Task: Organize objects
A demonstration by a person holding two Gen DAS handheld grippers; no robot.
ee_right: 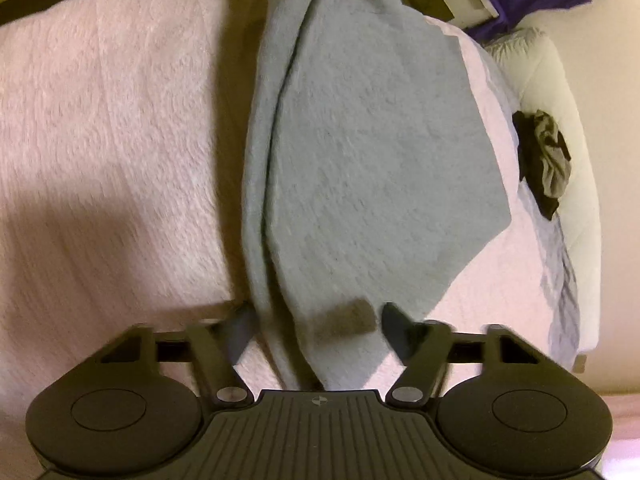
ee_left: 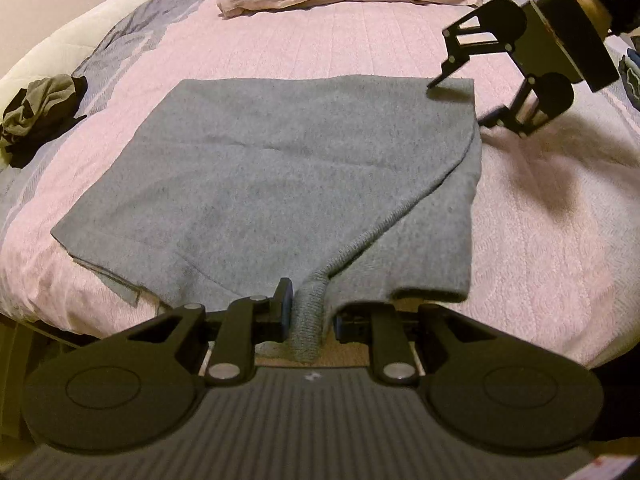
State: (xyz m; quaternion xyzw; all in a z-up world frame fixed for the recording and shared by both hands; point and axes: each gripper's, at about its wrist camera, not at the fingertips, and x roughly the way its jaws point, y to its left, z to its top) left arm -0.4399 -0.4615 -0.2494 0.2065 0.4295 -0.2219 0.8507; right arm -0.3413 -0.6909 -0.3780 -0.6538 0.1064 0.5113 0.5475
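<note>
The grey sweater (ee_left: 272, 168) lies flat on the pink bedspread (ee_left: 360, 40), already folded to a rough rectangle, I think so that both claws can work on its edges. The left gripper (ee_left: 309, 312) is at the near edge of the bed. Between its fingers hangs the ribbed cuff (ee_left: 310, 320); the fingers stand narrow beside it, but I cannot tell if they really press it. Probably this sleeve end must be brought onto the body of the sweater.

The right gripper (ee_right: 316, 320) has its fingers wide apart, holding nothing. It hovers at the far right corner, and the sweater's corner lies directly under and between its fingers, the rest spreading forward away from it.
</note>
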